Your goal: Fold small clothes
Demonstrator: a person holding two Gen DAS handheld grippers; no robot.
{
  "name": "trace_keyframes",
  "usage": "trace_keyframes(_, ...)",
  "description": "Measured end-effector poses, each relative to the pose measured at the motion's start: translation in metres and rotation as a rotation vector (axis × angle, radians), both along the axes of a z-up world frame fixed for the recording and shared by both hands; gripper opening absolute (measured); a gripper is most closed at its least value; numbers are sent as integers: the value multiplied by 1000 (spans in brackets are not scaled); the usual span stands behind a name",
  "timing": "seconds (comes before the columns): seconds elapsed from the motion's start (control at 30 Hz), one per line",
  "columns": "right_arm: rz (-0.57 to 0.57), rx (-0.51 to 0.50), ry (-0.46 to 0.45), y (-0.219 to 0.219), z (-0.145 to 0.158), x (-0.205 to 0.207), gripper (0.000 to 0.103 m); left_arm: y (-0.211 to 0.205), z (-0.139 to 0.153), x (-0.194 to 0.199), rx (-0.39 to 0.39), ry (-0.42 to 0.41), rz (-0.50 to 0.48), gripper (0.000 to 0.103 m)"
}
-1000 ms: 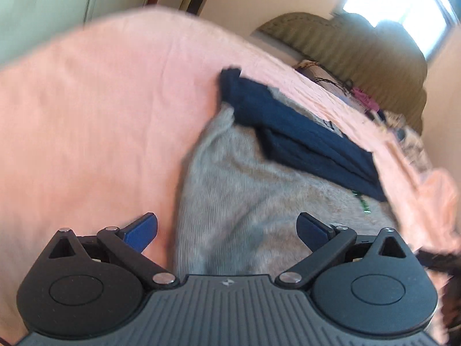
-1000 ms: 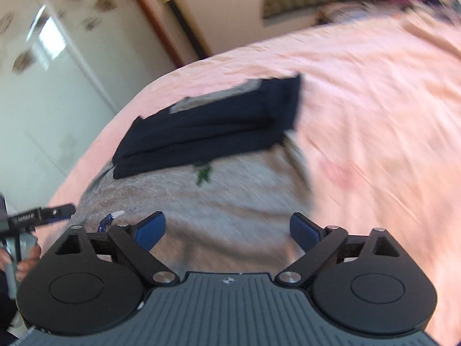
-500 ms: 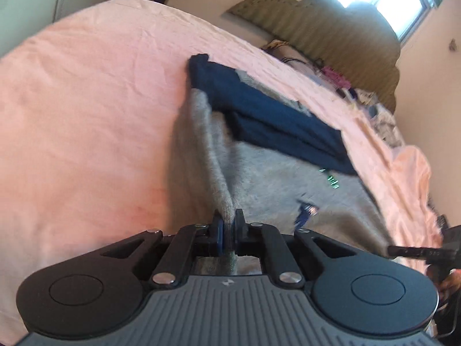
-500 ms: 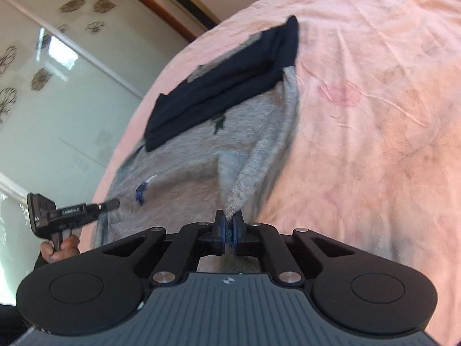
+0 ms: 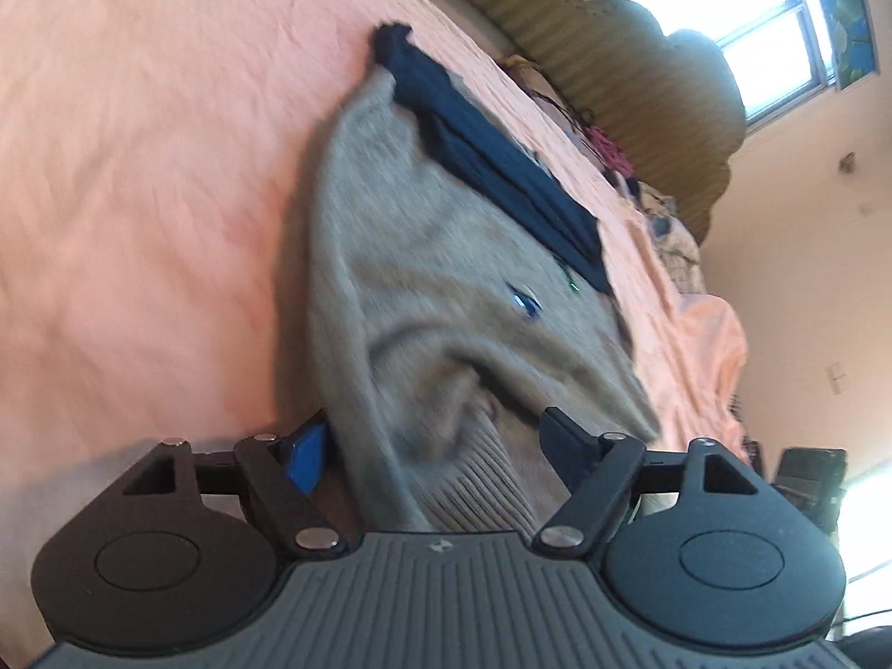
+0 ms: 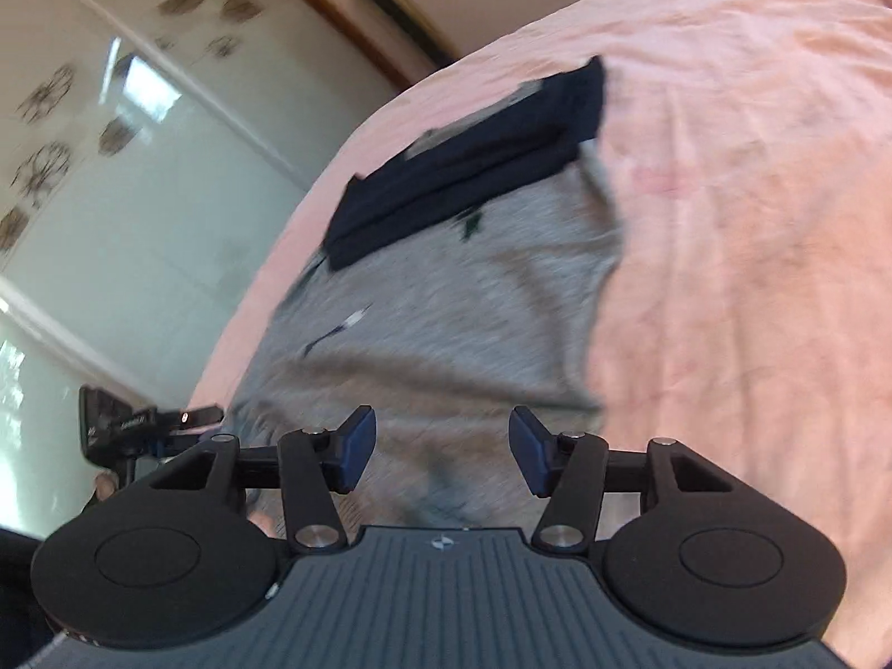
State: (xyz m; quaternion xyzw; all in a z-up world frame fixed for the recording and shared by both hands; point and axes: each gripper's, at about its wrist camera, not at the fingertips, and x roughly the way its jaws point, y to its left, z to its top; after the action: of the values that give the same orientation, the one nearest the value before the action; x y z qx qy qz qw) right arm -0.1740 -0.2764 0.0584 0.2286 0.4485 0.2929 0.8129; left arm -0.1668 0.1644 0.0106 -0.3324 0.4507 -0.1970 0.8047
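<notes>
The grey knitted garment [image 5: 446, 290], spread on the pink bedsheet [image 5: 139, 167] below the folded navy cloth [image 5: 502, 167], has just been released: left tool [image 5: 435, 446] and right tool [image 6: 440, 446] are opening, nothing pinched; the hem fold is judged laid.

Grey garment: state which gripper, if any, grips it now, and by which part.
Neither. Both the left gripper and right gripper are opening over the grey garment, pads clear of its ribbed hem.
</notes>
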Motion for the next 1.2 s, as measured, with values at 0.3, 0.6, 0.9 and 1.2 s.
trace_keyframes(0.3,227,-176,84,59,-17,8,58,-20,-3,-10,157,28,-90,6)
trace_keyframes(0.6,205,-283,116,5,15,-56,72,25,-3,-31,97,32,-56,31)
trace_keyframes(0.9,-26,128,242,-12,-33,-48,77,13,-8,-34,-62,-12,21,83)
trace_keyframes(1.2,-43,170,294,8,-57,-56,11,-7,-3,-40,152,-22,10,4)
